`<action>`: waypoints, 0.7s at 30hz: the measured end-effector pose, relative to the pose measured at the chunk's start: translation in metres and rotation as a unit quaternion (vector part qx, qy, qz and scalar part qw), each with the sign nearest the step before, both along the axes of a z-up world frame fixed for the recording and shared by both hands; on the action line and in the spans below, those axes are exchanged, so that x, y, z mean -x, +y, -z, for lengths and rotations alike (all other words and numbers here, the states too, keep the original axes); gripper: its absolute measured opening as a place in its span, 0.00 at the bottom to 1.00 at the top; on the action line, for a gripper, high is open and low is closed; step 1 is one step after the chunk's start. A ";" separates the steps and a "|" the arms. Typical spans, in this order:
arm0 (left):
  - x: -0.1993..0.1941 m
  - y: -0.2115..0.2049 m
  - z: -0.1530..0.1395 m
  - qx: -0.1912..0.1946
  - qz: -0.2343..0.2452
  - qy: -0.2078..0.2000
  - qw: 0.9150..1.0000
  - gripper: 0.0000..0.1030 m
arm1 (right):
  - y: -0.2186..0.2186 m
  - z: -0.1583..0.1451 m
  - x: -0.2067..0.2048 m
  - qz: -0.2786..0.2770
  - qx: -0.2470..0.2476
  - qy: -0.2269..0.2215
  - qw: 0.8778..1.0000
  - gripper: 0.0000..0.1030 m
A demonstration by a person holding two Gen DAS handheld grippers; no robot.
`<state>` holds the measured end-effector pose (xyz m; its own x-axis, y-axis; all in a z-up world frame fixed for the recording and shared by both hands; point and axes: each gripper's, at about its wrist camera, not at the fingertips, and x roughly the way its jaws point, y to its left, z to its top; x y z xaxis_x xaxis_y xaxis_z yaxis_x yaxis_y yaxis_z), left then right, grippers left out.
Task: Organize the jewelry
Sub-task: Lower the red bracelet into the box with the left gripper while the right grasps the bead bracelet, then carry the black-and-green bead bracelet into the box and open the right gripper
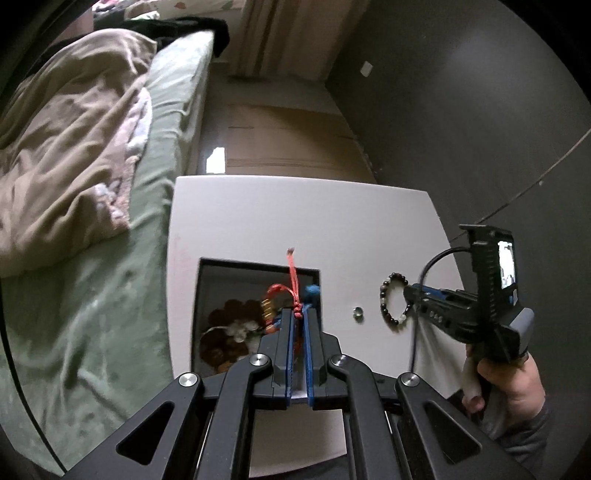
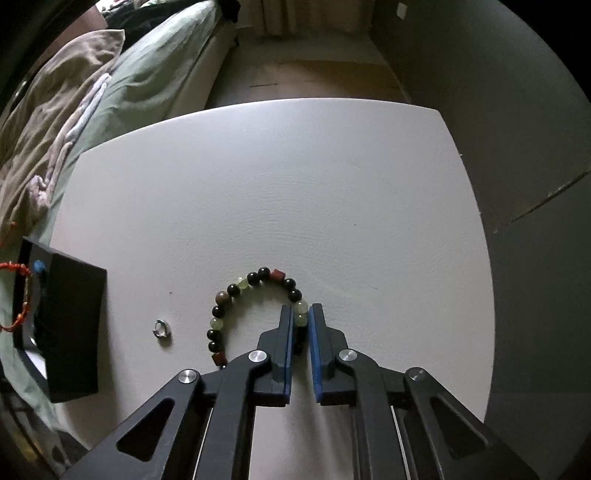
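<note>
Two bracelets (image 2: 255, 310) pinched, table edge (image 2: 476, 221) distant.

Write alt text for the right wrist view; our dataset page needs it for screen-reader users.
The right gripper pinches a bead bracelet lying on a white table. A small ring lies left of the bracelet, and a black box with a red cord hanging over it sits at the table's left edge, beside a bed.

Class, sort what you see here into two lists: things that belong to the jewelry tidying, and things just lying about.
Belongs to the job:
red cord bracelet
bead bracelet
small ring
black box
left gripper
right gripper

Just lying about:
bed
blanket
curtain
</note>
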<state>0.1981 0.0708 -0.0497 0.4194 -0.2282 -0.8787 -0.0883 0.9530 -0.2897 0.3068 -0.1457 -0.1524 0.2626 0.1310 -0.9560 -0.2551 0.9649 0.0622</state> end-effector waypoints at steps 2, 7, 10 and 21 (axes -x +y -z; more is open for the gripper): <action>0.003 0.004 0.001 0.006 -0.005 0.000 1.000 0.05 | -0.007 -0.007 0.000 0.011 -0.020 -0.007 1.000 0.09; 0.005 0.010 0.007 0.034 -0.005 0.020 0.999 0.37 | -0.015 -0.035 0.008 0.014 -0.083 -0.034 0.996 0.09; 0.011 0.016 -0.002 0.033 -0.015 -0.006 0.999 0.72 | -0.014 -0.048 0.012 -0.002 -0.120 -0.040 0.992 0.09; 0.026 0.049 -0.008 0.034 -0.058 -0.029 0.997 0.73 | 0.020 -0.090 0.036 -0.062 -0.221 -0.060 0.972 0.09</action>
<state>0.1716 0.1200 -0.0413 0.4965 -0.2343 -0.8358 -0.1770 0.9153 -0.3617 0.2708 -0.1258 -0.0622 0.3252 0.5589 -0.7628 -0.3986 0.8125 0.4253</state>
